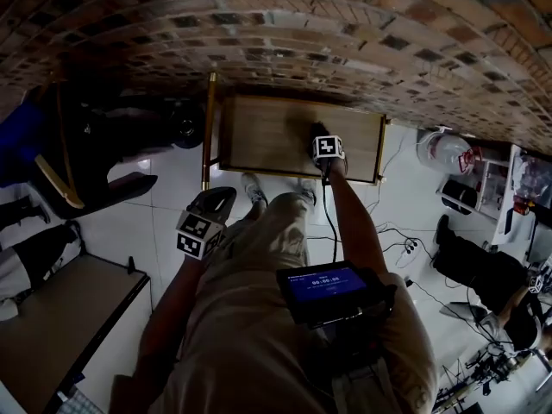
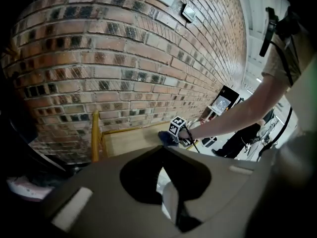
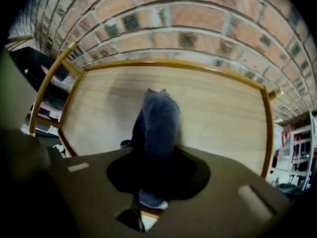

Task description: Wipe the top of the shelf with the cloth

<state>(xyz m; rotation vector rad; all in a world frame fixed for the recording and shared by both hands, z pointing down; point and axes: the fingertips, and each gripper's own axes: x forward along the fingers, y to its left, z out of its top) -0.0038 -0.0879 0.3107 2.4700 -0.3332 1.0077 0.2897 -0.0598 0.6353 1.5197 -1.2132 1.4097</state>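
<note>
two grippers are in play and only one is working. the right gripper [image 1: 320,136] is clamped on the cloth [image 3: 157,115]. its jaws pinch a bunched end, and the rest of the dark blue fabric runs forward across the wooden top of the shelf [image 3: 223,113] toward the brick wall [image 1: 302,33]. from the head view the cloth sits a little right of the middle of the top, inside the yellow frame.

i judge the cloth light, soft and floppy. it will fold and drag rather than push, so a pull toward me should lay it flat, while a push away may roll it up under the jaws. the hold on a gathered end looks sound to me. a grip on a single thin edge would slip out more easily. the wood looks smooth, so little force should be needed. the raised rim is the one place where the fabric or the jaws could catch.

my right arm is stretched forward and down, forearm bare, with the marker cube facing up over the shelf. the left gripper [image 1: 211,205] hangs low by the thigh over the white floor [image 1: 168,184], apart from the shelf. its jaws are together with nothing between them.
</note>
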